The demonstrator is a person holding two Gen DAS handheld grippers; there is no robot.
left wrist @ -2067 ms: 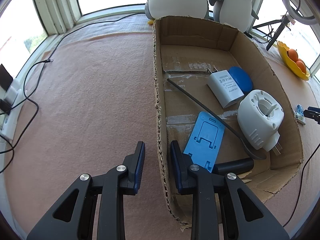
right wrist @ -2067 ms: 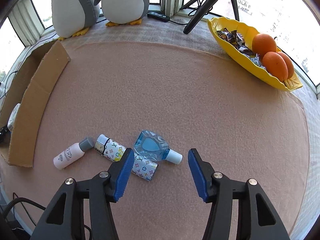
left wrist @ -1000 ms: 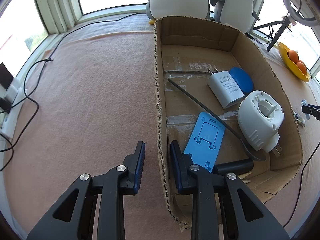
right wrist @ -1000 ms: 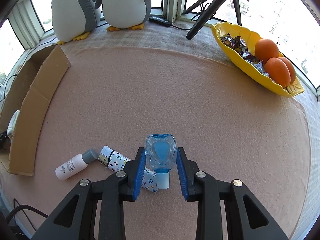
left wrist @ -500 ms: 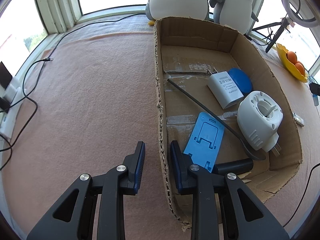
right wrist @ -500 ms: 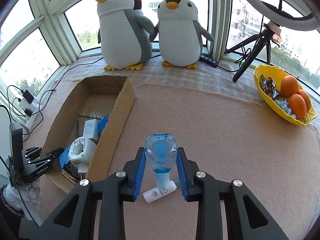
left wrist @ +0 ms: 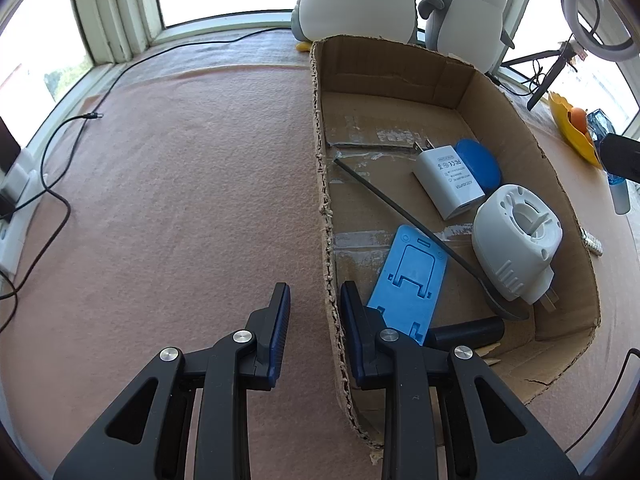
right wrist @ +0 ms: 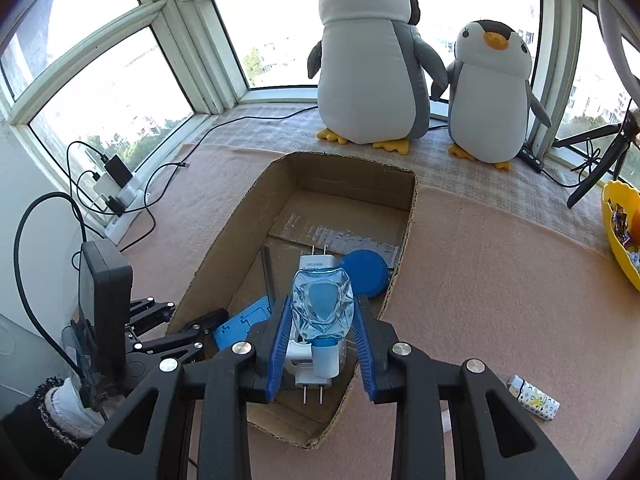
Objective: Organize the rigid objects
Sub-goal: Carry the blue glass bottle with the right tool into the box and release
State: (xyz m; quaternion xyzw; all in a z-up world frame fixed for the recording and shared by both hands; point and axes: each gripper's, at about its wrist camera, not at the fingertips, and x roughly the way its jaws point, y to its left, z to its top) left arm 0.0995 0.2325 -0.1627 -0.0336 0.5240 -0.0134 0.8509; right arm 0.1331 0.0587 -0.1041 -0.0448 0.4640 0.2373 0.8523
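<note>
The right claw is clenched on a clear blue bottle, pads pressing its faceted sides and its white cap pointing back toward the camera, so the bottle hangs in the lower middle of the right wrist view, above the near end of the cardboard box; held over the open top like this, it looks ready to be dropped in with the rest. The left claw sits at the bottom centre of its own view with one finger outside and one inside the box's left wall, closed as far as it goes on the cardboard (a steadying grip, I judge, so the light box does not slide on the pink counter). Inside the box lie a white charger, a blue round lid, a white plug-in device, a blue phone stand, a long black spoon and a black cylinder. Still outside, at the lower right of the right wrist view, lies a patterned tube. A yellow bowl at the right edge holds sweets and an orange.
</note>
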